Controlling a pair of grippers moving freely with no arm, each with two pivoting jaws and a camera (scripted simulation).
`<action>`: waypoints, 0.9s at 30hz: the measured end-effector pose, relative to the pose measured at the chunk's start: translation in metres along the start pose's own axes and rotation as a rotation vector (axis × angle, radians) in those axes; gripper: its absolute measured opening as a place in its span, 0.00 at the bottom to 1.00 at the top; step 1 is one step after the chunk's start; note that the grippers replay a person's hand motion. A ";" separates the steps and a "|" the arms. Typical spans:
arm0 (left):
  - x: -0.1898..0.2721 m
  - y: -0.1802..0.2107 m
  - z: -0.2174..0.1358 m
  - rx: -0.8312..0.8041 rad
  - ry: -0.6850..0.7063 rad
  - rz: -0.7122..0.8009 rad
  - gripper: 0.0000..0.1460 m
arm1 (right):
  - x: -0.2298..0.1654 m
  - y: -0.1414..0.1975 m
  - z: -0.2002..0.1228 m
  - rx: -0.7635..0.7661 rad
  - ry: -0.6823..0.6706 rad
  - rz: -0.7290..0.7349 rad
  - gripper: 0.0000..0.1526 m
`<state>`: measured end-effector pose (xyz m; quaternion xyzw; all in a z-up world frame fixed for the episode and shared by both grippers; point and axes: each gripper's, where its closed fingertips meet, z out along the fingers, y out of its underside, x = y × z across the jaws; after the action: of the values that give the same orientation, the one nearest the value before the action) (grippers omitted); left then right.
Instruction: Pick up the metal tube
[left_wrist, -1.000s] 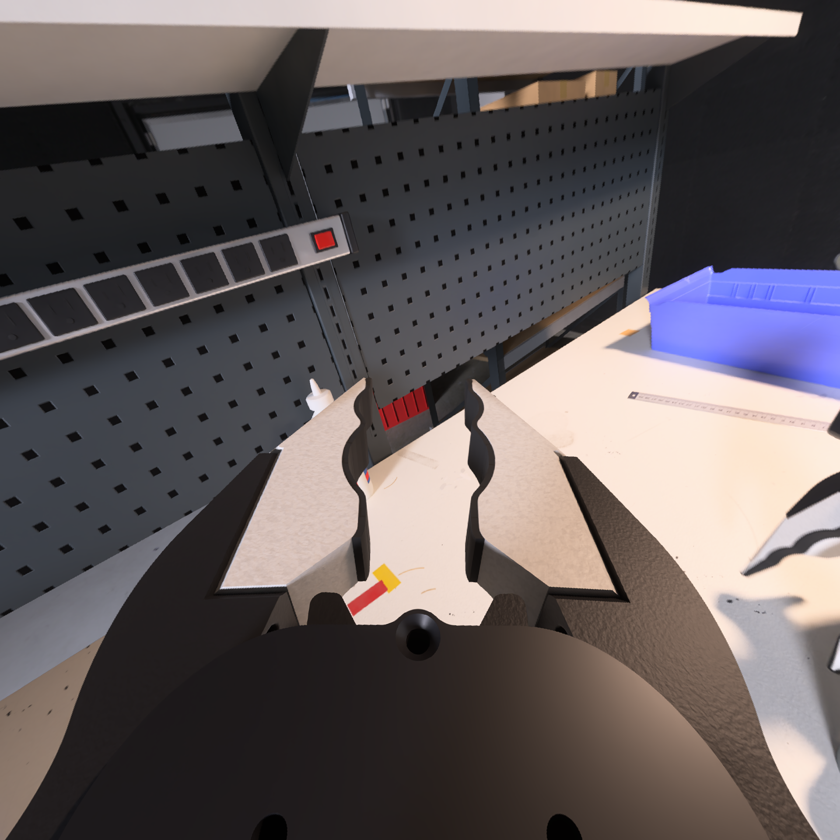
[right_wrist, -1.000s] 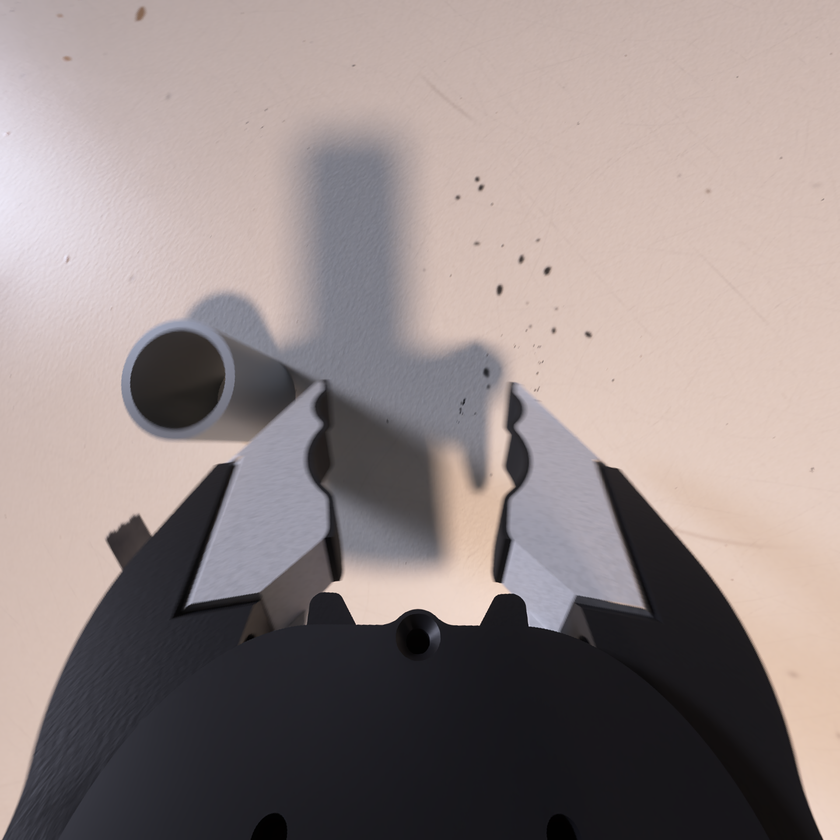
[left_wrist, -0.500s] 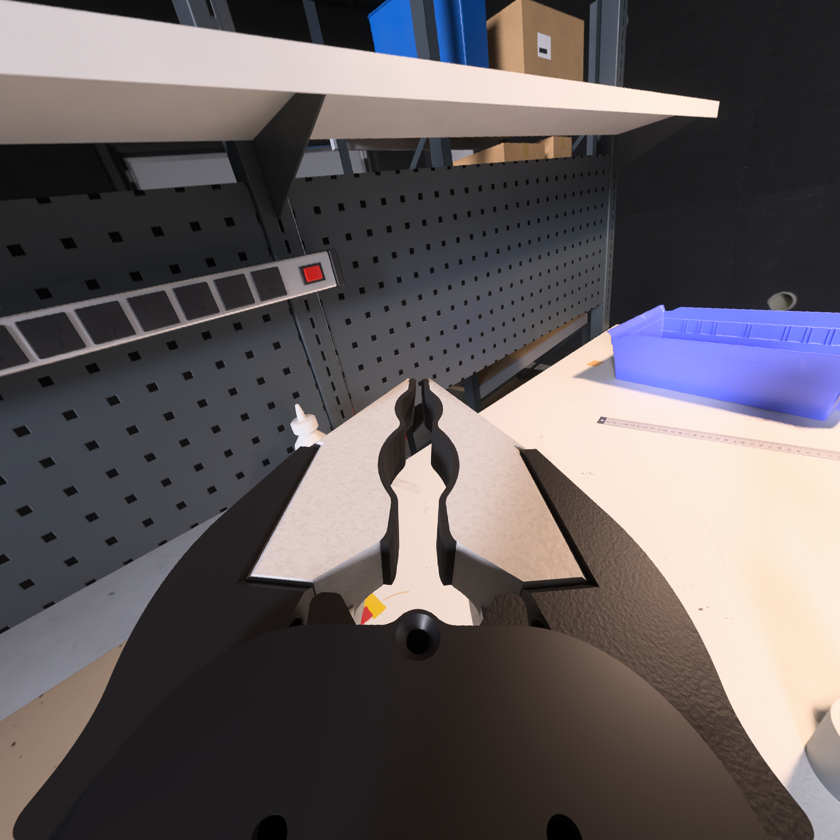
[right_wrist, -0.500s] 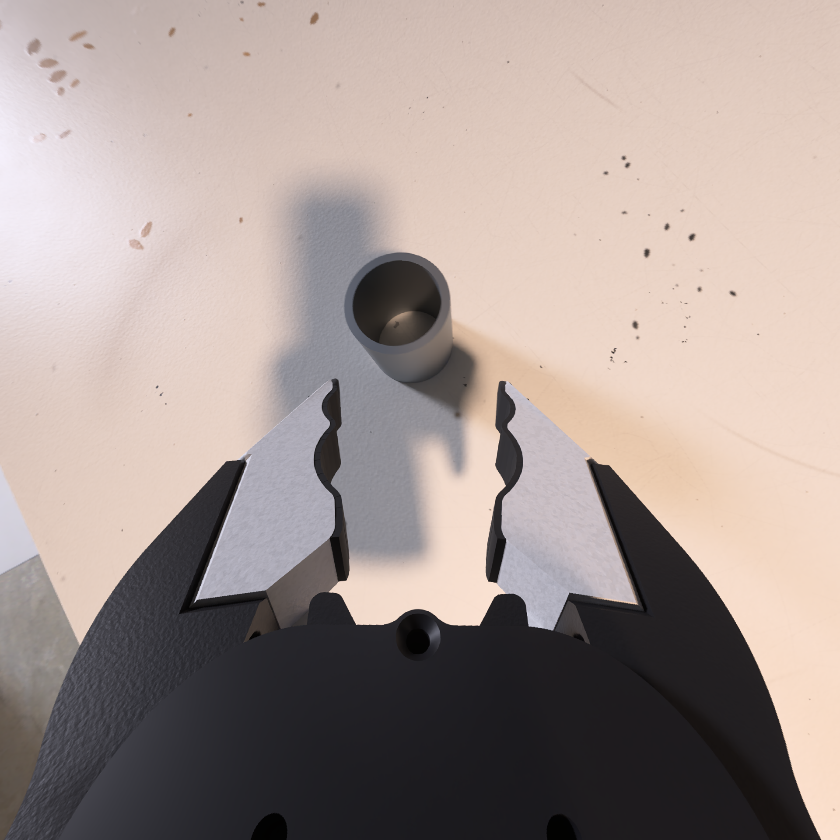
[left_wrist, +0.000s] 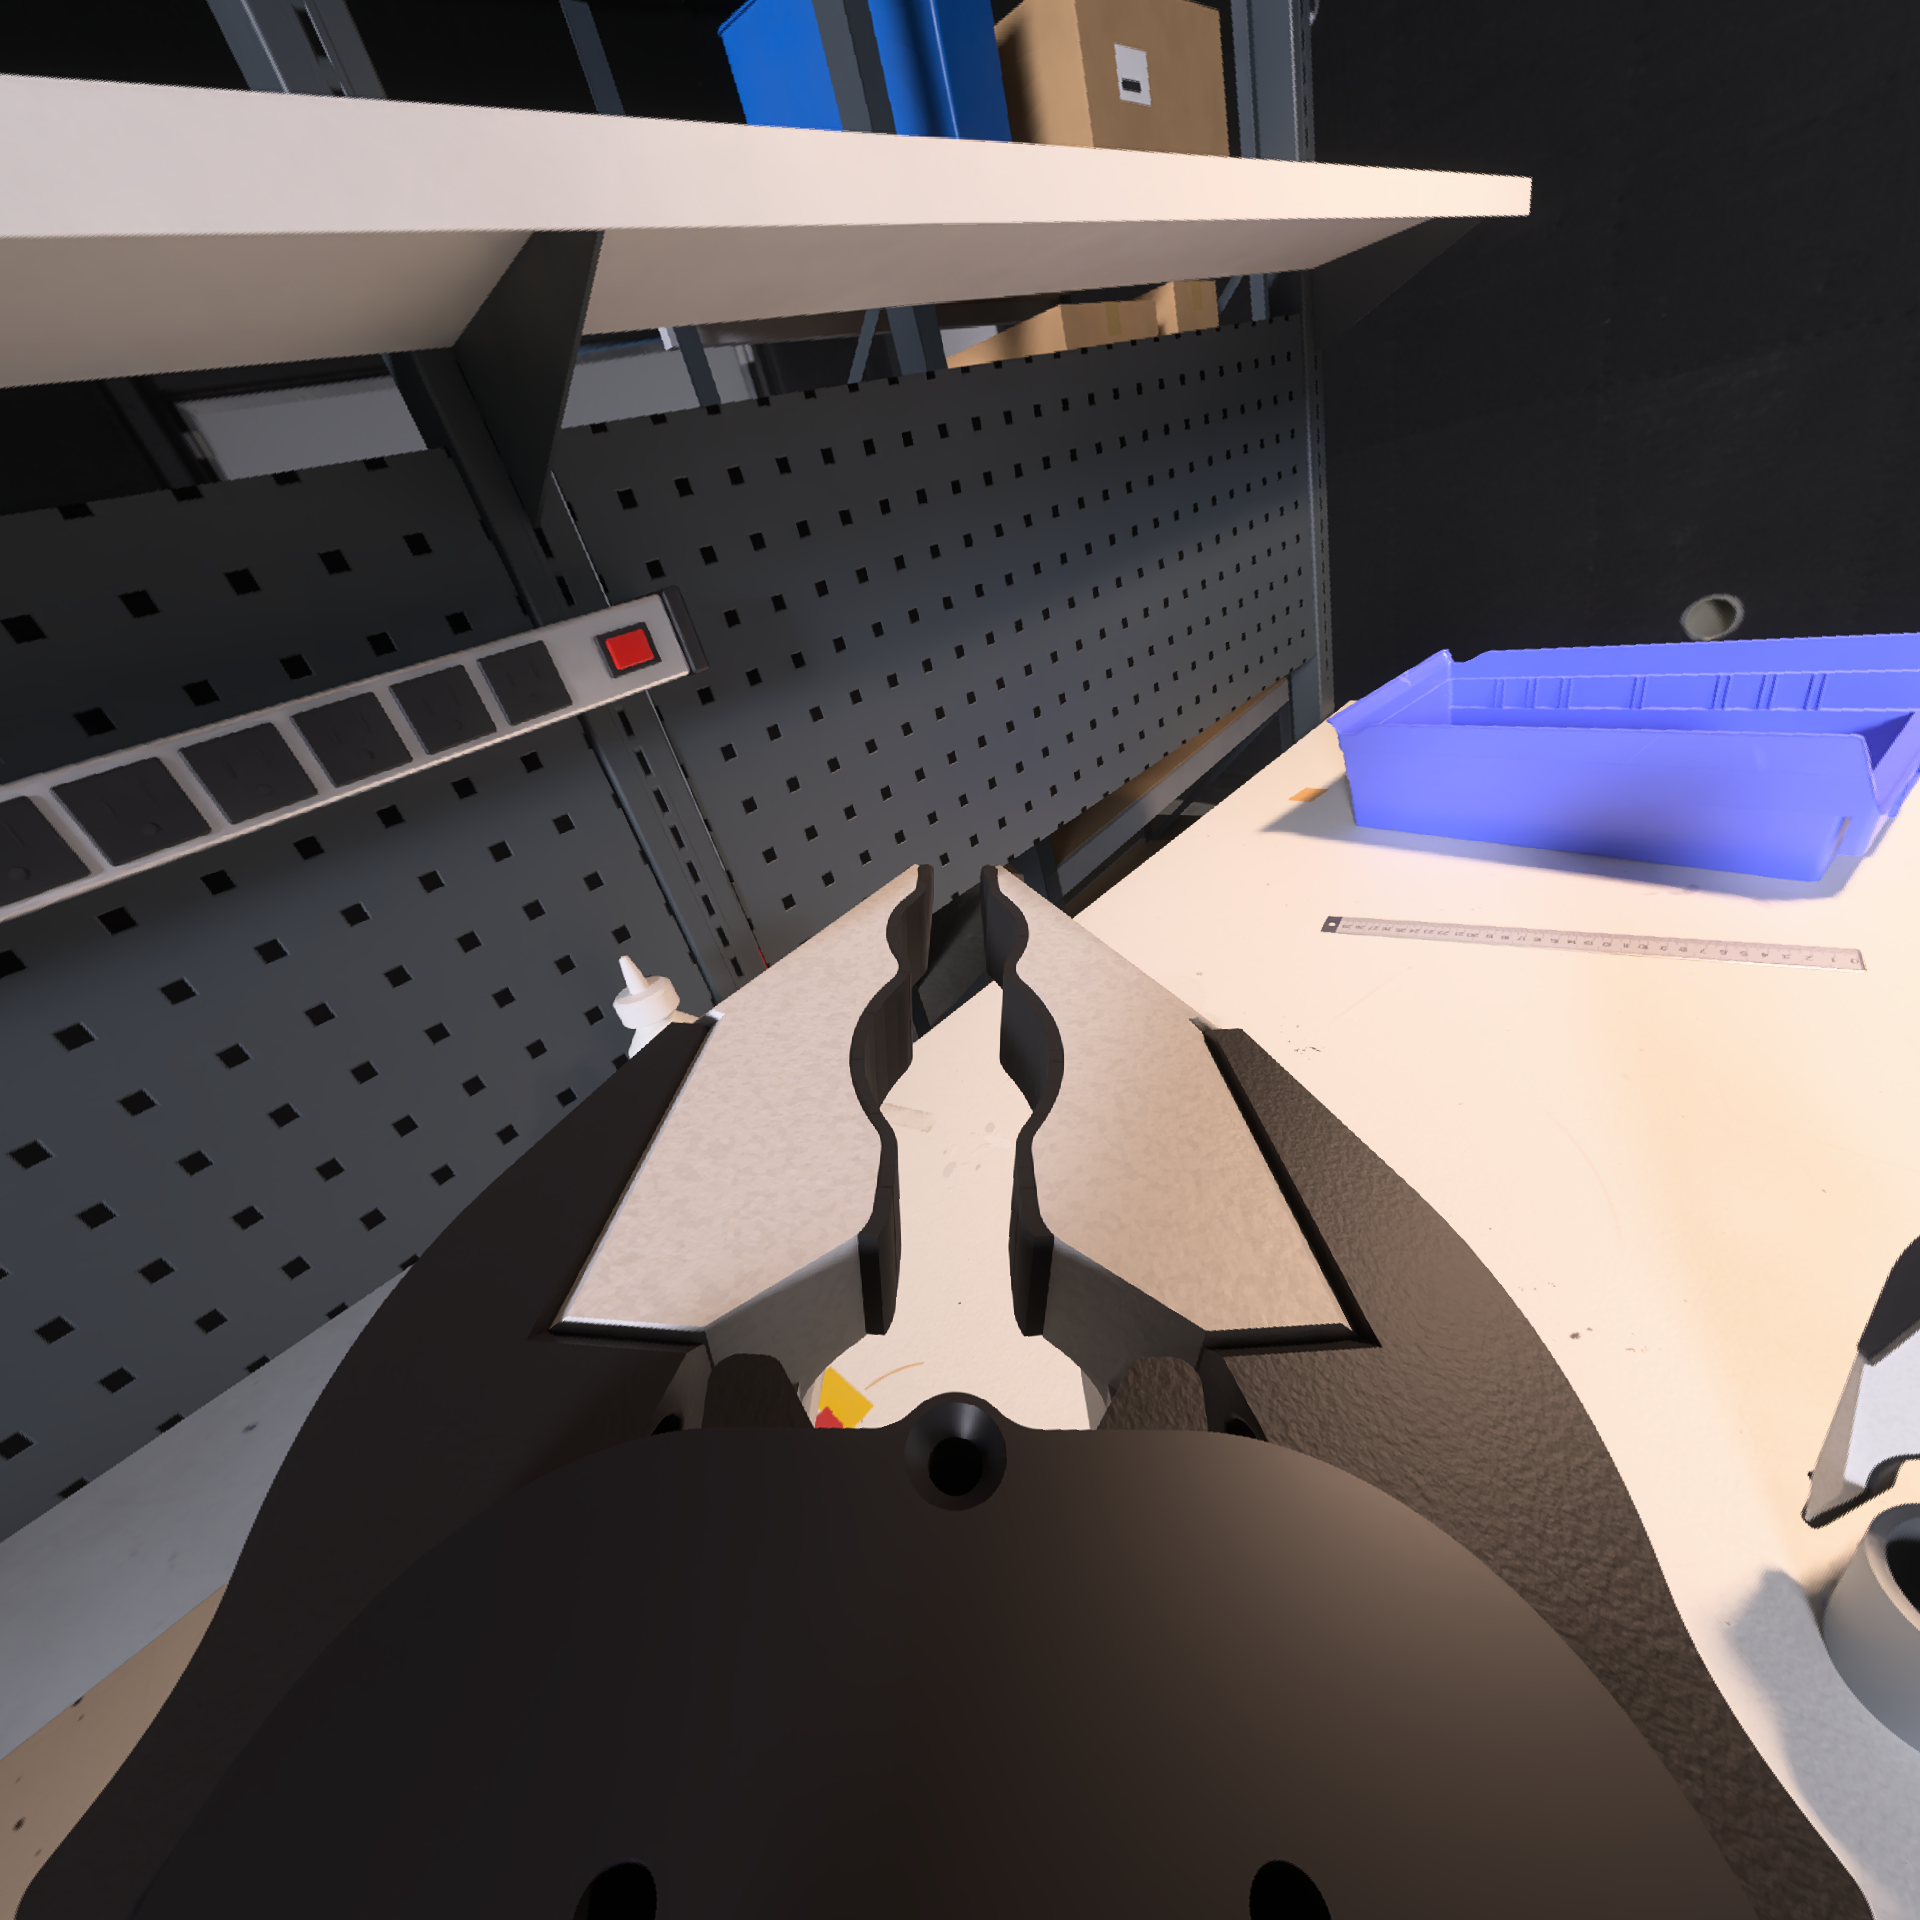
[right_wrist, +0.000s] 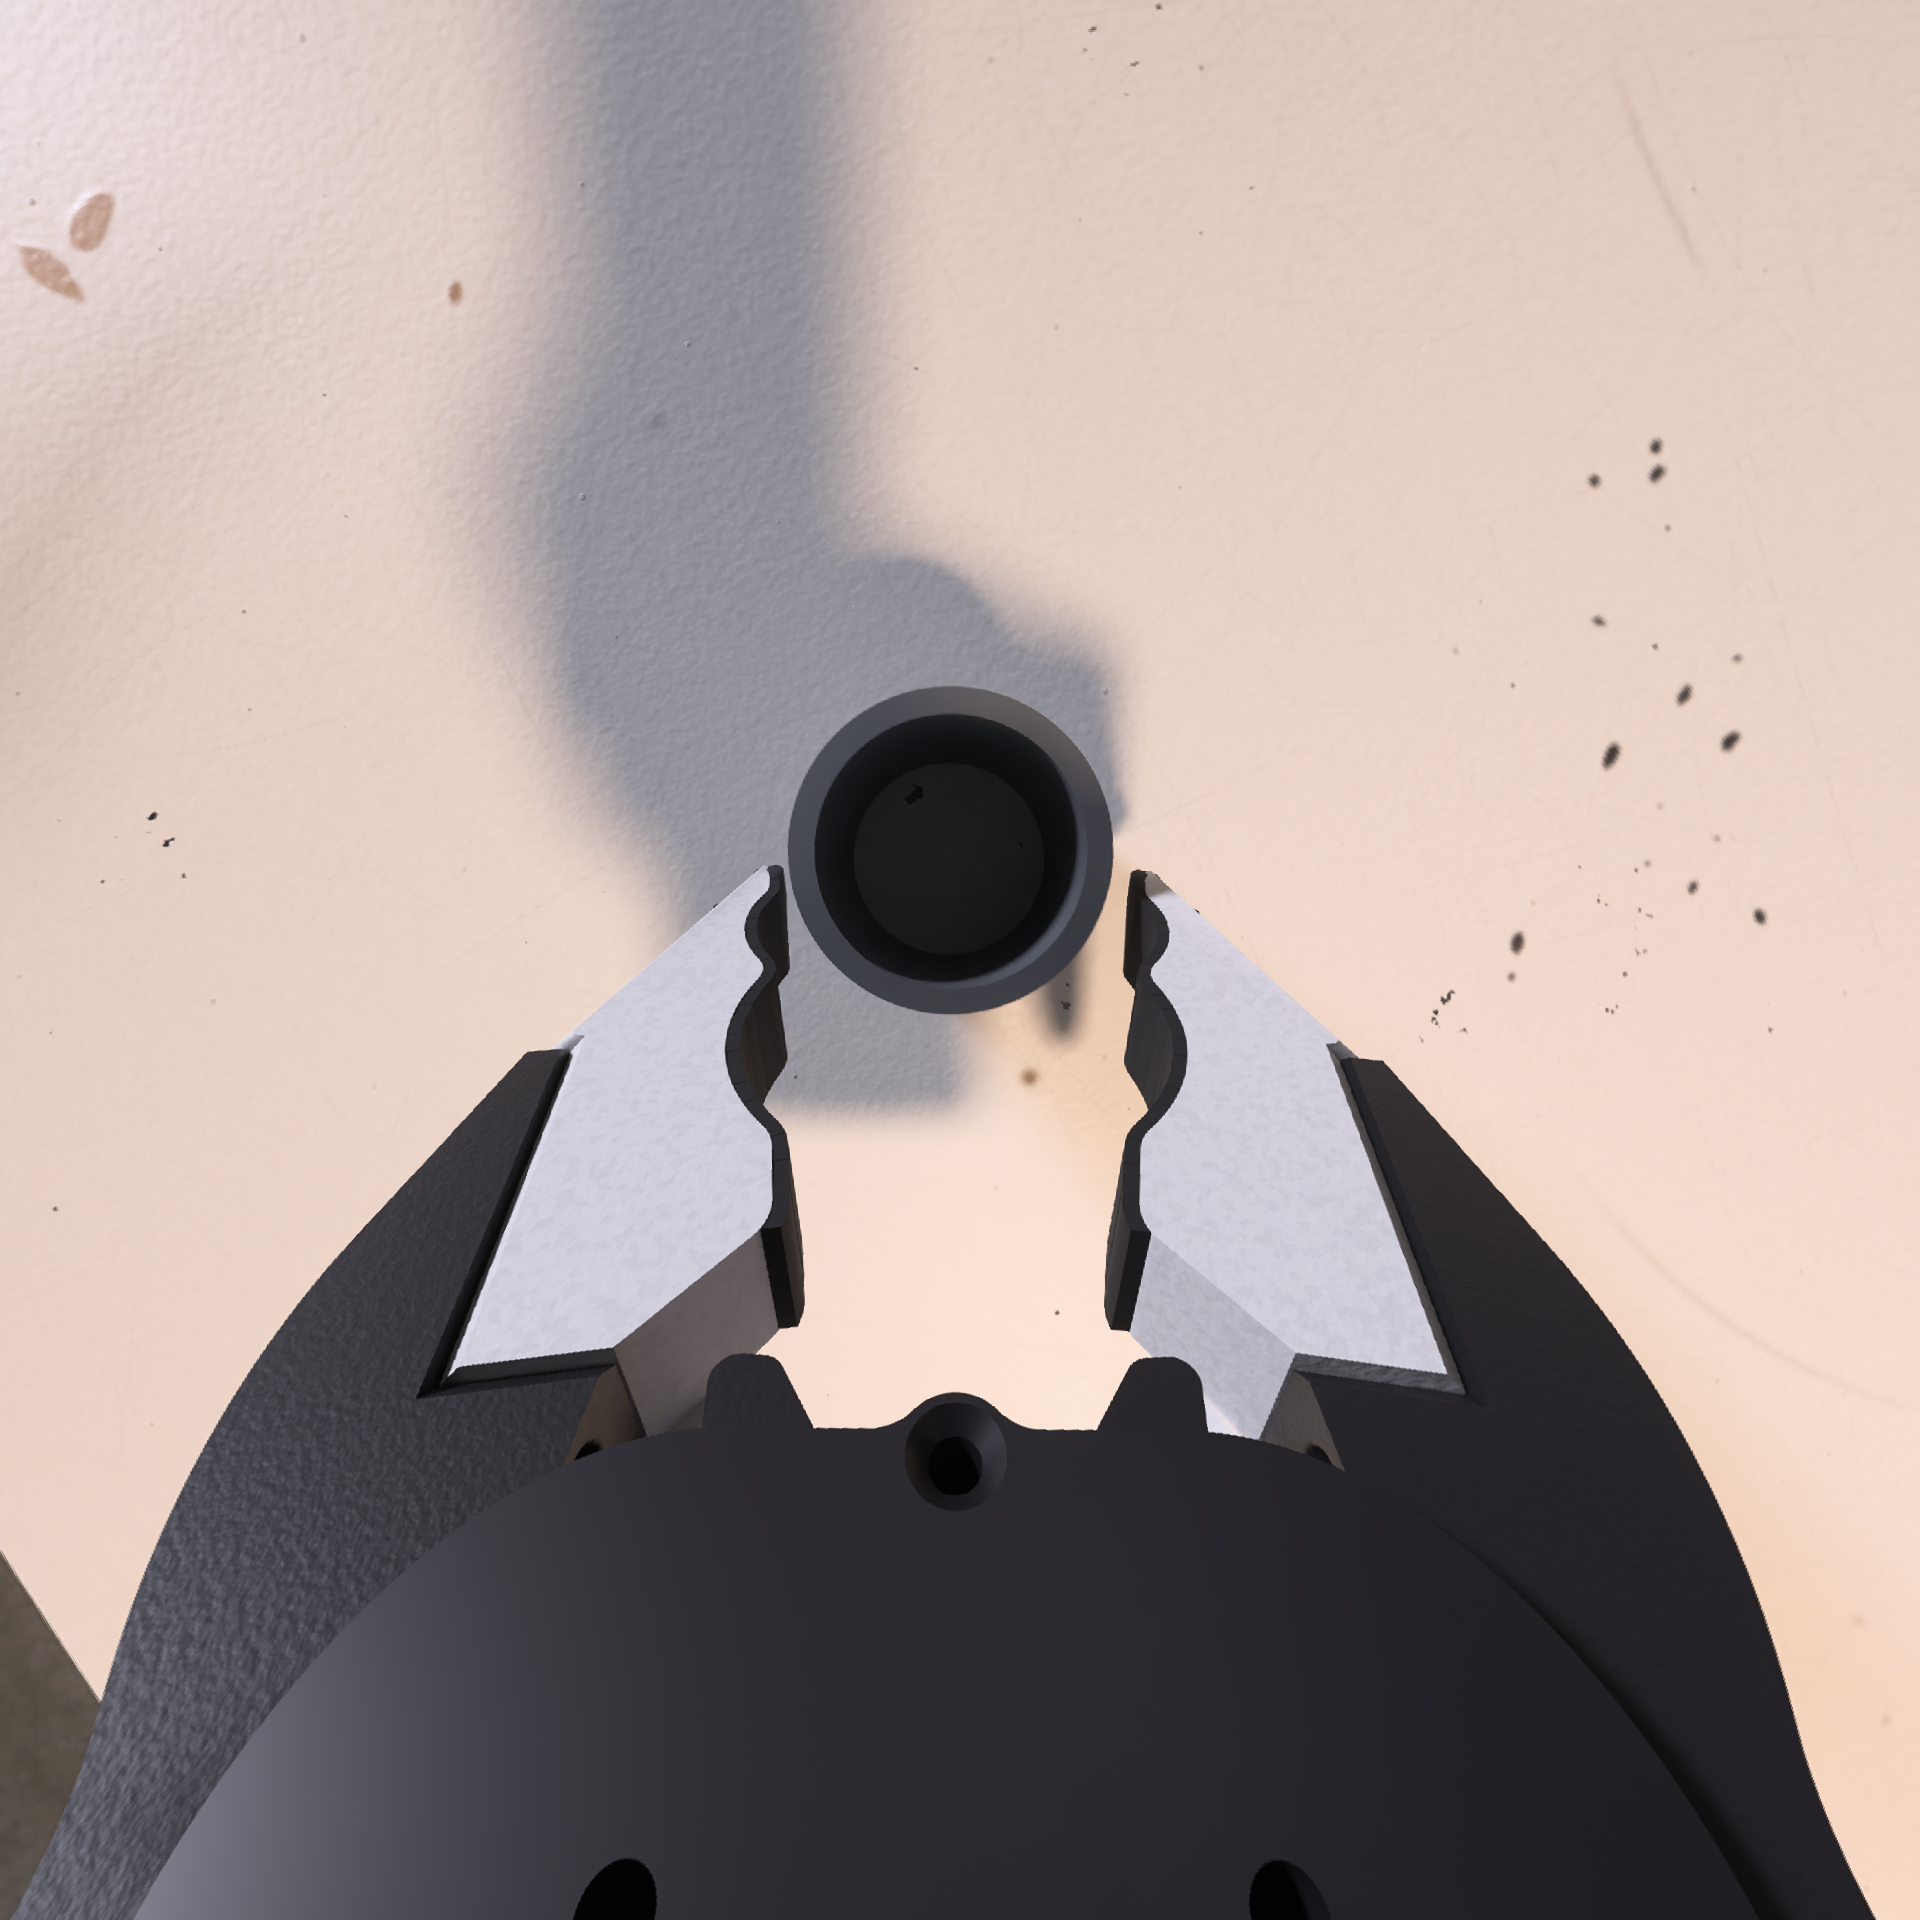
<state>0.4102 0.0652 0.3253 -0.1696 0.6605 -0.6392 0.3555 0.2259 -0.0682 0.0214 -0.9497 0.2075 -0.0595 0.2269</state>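
Right gripper (right_wrist: 954, 883): I see its fingers spread wide, pointing straight down at the table (right_wrist: 1455, 312), holding nothing.
Metal tube (right_wrist: 951, 850): I look into its open end; it stands upright at frame centre, just beyond the fingertips, its near rim dipping into the gap. Whether the left tip touches it I cannot tell.
Left gripper (left_wrist: 958, 883): I see its fingers drawn nearly together, a narrow gap at the tips, empty, aimed at the pegboard (left_wrist: 935, 623).
Blue bin (left_wrist: 1621, 758): right of frame, on the table.
Steel ruler (left_wrist: 1590, 943): lies just in front of the bin.
Power strip (left_wrist: 343, 727): left, on the pegboard.
White bottle (left_wrist: 642, 1003): beside the left finger.
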 end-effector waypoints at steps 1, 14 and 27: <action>0.000 0.000 0.000 0.003 0.002 -0.001 0.06 | -0.001 -0.001 0.001 -0.002 -0.008 -0.008 0.42; 0.001 0.001 0.003 0.004 0.004 0.003 0.08 | 0.009 -0.010 0.003 -0.031 -0.016 -0.130 0.37; 0.005 0.011 0.010 -0.057 0.049 -0.034 0.09 | 0.056 -0.031 -0.045 0.069 -0.028 -0.156 0.37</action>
<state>0.4158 0.0562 0.3137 -0.1752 0.6840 -0.6300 0.3234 0.2785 -0.0851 0.0764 -0.9553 0.1275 -0.0708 0.2573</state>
